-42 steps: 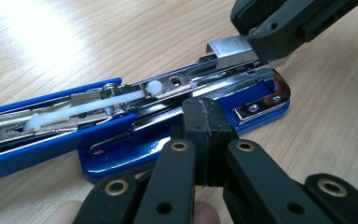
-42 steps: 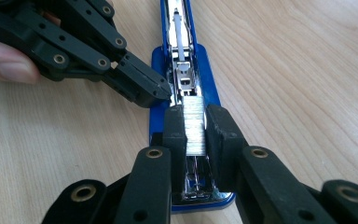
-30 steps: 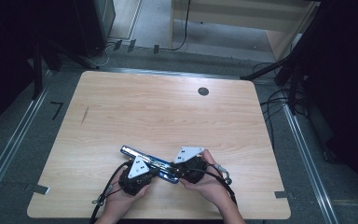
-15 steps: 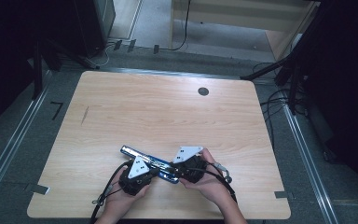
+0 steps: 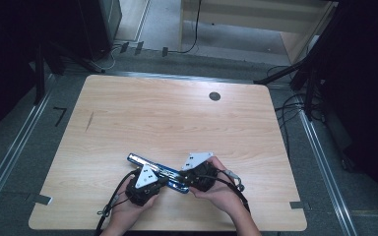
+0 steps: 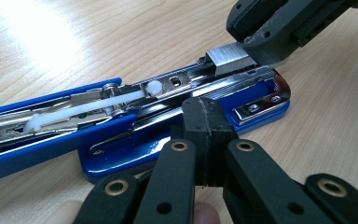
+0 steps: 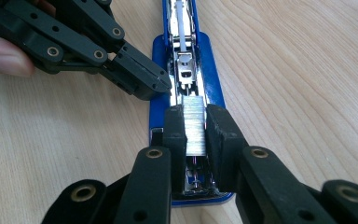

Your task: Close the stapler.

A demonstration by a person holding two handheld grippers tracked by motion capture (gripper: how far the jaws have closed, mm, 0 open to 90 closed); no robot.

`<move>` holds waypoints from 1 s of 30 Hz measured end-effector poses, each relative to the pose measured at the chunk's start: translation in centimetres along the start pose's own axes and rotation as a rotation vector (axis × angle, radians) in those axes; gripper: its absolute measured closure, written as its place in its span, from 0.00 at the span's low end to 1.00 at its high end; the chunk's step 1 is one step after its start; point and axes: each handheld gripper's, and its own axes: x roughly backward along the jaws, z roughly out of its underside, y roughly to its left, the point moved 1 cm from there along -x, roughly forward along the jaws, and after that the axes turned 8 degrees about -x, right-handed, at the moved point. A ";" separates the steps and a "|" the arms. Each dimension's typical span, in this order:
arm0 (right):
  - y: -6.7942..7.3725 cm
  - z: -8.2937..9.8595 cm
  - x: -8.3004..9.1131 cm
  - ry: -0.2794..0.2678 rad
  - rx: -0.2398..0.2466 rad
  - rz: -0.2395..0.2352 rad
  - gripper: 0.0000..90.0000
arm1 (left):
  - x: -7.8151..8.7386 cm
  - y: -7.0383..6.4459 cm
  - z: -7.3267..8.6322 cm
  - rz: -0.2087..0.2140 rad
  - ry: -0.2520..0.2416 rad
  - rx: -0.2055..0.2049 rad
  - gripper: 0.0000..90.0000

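High view: the wooden table is evenly lit from above, while the surroundings at left and right edges of the frame fall into near-black shadow; detail is soft and slightly grainy. Left gripper view: strong glare washes out the wood grain at upper left; the near jaws at the bottom edge are a little soft, and the chrome of the stapler carries bright reflections. Right gripper view: diffuse, even light, faint shadows, sharp staple strip at centre.

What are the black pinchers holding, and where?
The right gripper pinches a staple strip by its long sides, over the open blue stapler. The left gripper is shut, holding nothing.
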 end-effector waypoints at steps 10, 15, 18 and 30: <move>0.0 -0.1 0.1 -0.012 -0.008 -0.003 0.88 | 0.0 0.0 0.0 -0.003 0.000 -0.001 1.00; 0.0 -0.1 -0.1 0.008 -0.002 -0.010 0.88 | 0.0 0.0 0.0 -0.004 -0.002 0.000 1.00; -0.1 -0.1 -0.1 0.008 0.000 -0.016 0.88 | 0.0 0.0 0.0 -0.004 -0.001 -0.001 1.00; -0.3 -0.1 -0.2 0.018 -0.009 -0.026 0.88 | 0.0 -0.1 0.0 -0.005 -0.002 -0.001 1.00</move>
